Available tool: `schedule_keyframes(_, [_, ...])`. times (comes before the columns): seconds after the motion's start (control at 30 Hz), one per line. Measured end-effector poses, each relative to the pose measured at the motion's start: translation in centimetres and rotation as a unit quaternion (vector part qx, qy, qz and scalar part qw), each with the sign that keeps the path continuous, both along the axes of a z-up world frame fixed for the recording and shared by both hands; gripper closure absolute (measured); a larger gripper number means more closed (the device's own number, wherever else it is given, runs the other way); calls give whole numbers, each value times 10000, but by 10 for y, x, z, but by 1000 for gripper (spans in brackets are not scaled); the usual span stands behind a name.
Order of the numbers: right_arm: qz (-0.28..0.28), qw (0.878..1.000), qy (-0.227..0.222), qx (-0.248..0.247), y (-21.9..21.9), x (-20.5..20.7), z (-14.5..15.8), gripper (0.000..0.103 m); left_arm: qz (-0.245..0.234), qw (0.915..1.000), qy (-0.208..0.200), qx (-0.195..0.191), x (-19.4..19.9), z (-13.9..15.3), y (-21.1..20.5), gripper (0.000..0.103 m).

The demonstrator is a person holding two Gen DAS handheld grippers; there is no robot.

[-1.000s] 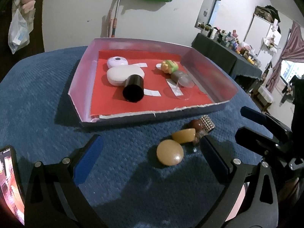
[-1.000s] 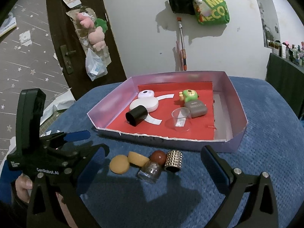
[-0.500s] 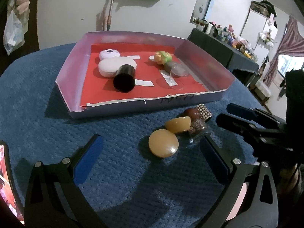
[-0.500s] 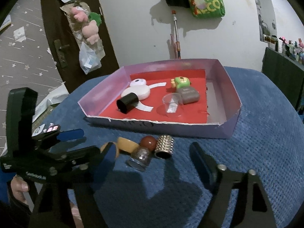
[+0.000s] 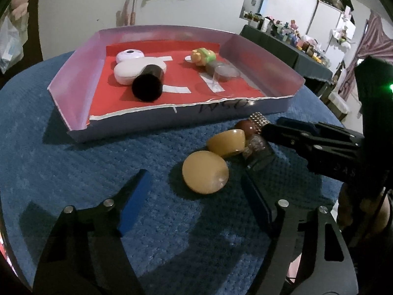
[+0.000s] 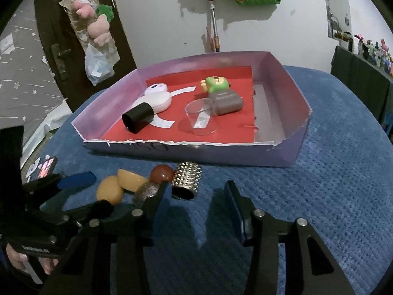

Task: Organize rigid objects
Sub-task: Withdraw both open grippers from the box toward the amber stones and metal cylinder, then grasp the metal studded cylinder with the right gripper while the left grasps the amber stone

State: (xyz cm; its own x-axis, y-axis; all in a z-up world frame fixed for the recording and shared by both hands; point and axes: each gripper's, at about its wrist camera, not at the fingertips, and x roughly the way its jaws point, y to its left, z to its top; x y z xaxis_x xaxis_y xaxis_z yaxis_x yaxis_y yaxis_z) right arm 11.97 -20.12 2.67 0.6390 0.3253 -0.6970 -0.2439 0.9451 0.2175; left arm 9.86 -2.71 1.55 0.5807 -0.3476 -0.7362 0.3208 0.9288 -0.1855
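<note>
Several small objects lie in a cluster on the blue cloth in front of the purple tray [image 5: 81, 56]. My left gripper [image 5: 196, 196] has its jaws closing around a round tan disc [image 5: 205, 175], with gaps still showing between pads and disc. A second tan piece [image 5: 227, 142], a brown ball [image 6: 162, 173] and a glitter bottle [image 6: 147, 190] lie just beyond. My right gripper [image 6: 196, 196] is also closing; a studded silver cylinder [image 6: 188, 180] lies between its fingertips, untouched by the pads.
Inside the red-floored tray lie a black cylinder [image 6: 137, 118], a white case [image 6: 157, 100], a green toy [image 6: 216, 83], a grey case [image 6: 227, 102] and a clear cup [image 6: 200, 115]. A phone [image 6: 46, 167] lies at the cloth's left edge. A hand [image 6: 17, 258] holds the left gripper.
Both grippers have sunk toward the cluster and their jaws have narrowed. The right one now straddles the studded cylinder, the left one the tan disc.
</note>
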Motion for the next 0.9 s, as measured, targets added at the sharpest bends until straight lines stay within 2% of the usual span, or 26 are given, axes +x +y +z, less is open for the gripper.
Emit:
schedule_keyframes(0.13, [30,10000,-13,-22,5,5,0,55,-45,10000,-46,38,-1,0,-3,42])
schedule_keyframes(0.2, [35,10000,-1,-15,7,7,-1,56,-41,10000,-63,60,-1,0,-3,52])
schedule_keyframes(0.27, [45,10000,-8,-33,9,9,-1,56,-51,10000,-64,36,-2,1,-1,57])
schedule_keyframes(0.37, [81,10000,-6,-42,11,9,0,60,-63,10000,-62,12,-2,1,0,58])
schedule_keyframes(0.63, [123,9998,107,146,16,20,-4,60,-81,9999,-114,78,-5,1,-1,59])
schedule_keyframes(0.73, [159,9994,203,244,18,23,-10,60,-73,9999,-114,37,-5,0,0,61])
schedule_keyframes(0.8, [154,9994,188,259,18,23,-10,62,-87,9999,-109,-64,-6,1,1,67])
schedule_keyframes(0.9, [175,9994,158,248,19,20,-9,62,-97,9999,-113,-68,-7,0,2,67])
